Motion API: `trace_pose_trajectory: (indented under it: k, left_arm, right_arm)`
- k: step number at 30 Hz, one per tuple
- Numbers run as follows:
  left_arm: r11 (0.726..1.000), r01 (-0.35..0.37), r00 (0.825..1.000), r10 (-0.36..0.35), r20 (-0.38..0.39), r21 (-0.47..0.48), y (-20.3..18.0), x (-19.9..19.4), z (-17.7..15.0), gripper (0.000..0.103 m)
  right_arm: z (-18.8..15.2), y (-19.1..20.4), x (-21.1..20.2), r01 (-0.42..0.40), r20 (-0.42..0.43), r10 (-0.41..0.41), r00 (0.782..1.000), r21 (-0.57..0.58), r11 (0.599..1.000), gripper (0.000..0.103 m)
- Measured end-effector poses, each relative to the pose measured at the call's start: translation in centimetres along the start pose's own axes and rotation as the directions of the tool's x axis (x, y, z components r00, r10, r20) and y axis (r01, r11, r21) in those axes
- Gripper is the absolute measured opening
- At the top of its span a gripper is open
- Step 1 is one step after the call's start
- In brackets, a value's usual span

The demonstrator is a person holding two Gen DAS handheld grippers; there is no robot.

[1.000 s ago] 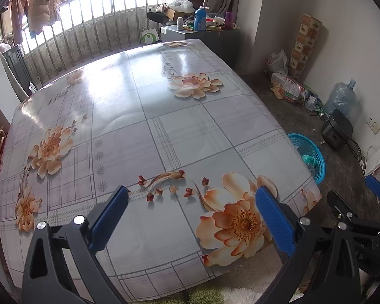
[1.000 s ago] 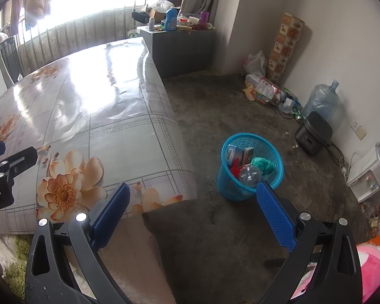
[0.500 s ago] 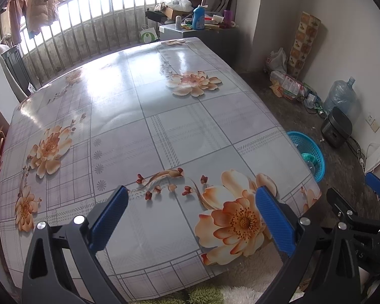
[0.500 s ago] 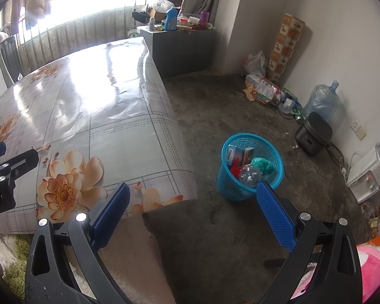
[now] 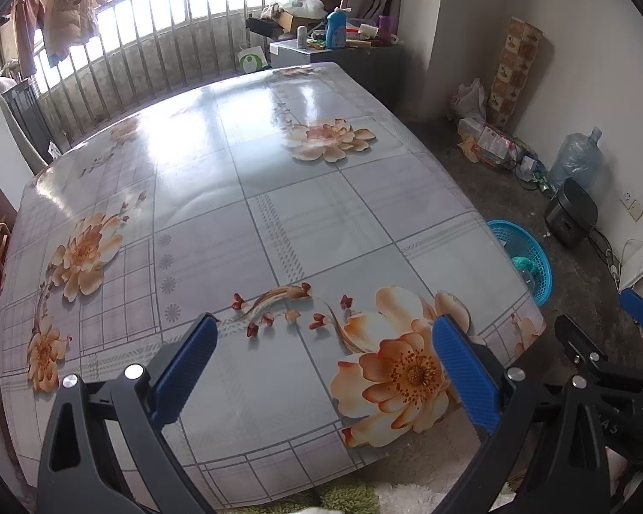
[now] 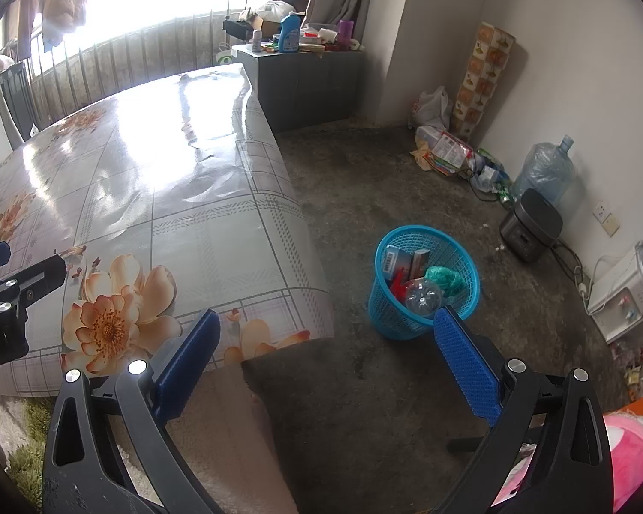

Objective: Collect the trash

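Observation:
A blue mesh basket [image 6: 424,317] stands on the floor right of the table, holding a clear bottle [image 6: 422,295], small boxes [image 6: 396,259] and a green crumpled bag [image 6: 446,278]. Its rim [image 5: 514,231] shows past the table edge in the left wrist view. My left gripper [image 5: 323,334] is open over the near part of the floral tablecloth [image 5: 244,197], nothing between its fingers. My right gripper [image 6: 326,330] is open above the floor, near the table's corner, with the basket just beyond its right finger [image 6: 465,360]. No loose trash shows on the table.
A grey cabinet [image 6: 304,77] with bottles stands behind the table. Bags and wrappers [image 6: 443,150], a water jug [image 6: 544,171] and a black cooker [image 6: 531,225] line the right wall. A white appliance [image 6: 621,300] sits near a socket. A green and white rug [image 5: 347,501] lies at the table's near edge.
The left wrist view has shifted slightly, so the table sits a touch lower and farther. The right gripper has stayed put. Both remain open.

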State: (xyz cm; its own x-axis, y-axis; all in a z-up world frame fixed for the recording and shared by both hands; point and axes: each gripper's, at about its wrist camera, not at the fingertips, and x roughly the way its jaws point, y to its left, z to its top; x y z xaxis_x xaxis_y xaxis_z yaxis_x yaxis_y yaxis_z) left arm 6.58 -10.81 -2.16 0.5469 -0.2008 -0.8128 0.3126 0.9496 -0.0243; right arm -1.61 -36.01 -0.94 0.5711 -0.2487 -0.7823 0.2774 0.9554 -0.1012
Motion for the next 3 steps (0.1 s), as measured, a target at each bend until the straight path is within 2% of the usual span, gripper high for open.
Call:
trace_pose_trajectory:
  k: [3]
  left_arm:
    - [1.000, 0.004, 1.000, -0.004, -0.008, 0.000, 0.04, 0.15, -0.08, 0.098]
  right_arm:
    - [0.01, 0.00, -0.05, 0.000, 0.001, 0.000, 1.000, -0.001, 1.000, 0.096]
